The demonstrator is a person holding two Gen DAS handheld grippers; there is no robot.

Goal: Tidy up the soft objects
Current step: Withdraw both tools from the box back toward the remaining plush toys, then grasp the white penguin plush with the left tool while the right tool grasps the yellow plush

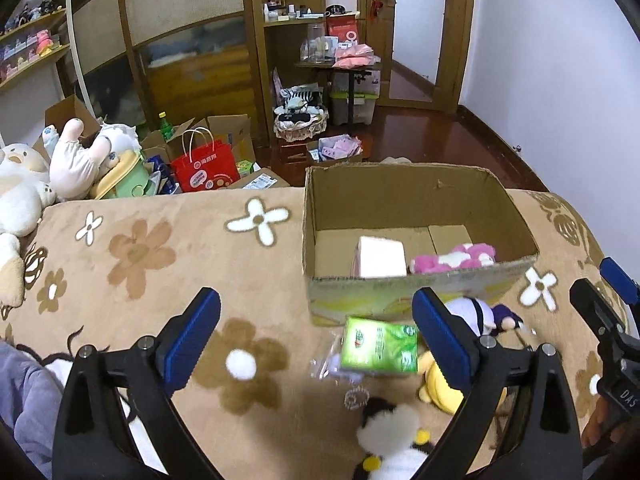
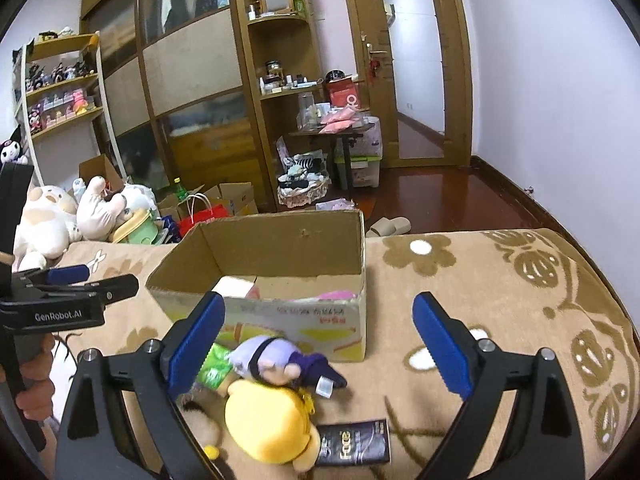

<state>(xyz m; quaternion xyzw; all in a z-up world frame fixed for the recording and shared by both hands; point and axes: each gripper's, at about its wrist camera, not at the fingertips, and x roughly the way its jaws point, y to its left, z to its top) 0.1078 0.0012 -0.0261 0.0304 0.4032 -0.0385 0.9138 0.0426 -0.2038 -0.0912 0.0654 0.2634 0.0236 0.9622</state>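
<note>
both grippers are held spread wide with nothing between their blue pads: the left gripper (image 1: 316, 344) is poised above the tan flower-patterned plush blanket (image 1: 160, 256), and the right gripper (image 2: 318, 344) above a small heap of toys. open room is found on the blanket to the left of the open brown cardboard box (image 1: 416, 292) and again to its right, up to the blanket's far edge where the dark wooden floor (image 2: 460, 200) begins. the box is set near that far edge, its near wall just behind the toy heap. inside it a white rectangular soft pack (image 1: 380, 258) and a pink and white fluffy plush (image 1: 456, 260) are seen side by side. outside, just before the box, a green tissue packet (image 1: 378, 346), a purple-clad doll (image 2: 276, 358), a yellow round plush (image 2: 268, 420), a black and white penguin plush (image 1: 394, 440) and a black flat packet (image 2: 354, 442) are clustered, touching one another. both grippers are pointed forward and down toward the box.
</note>
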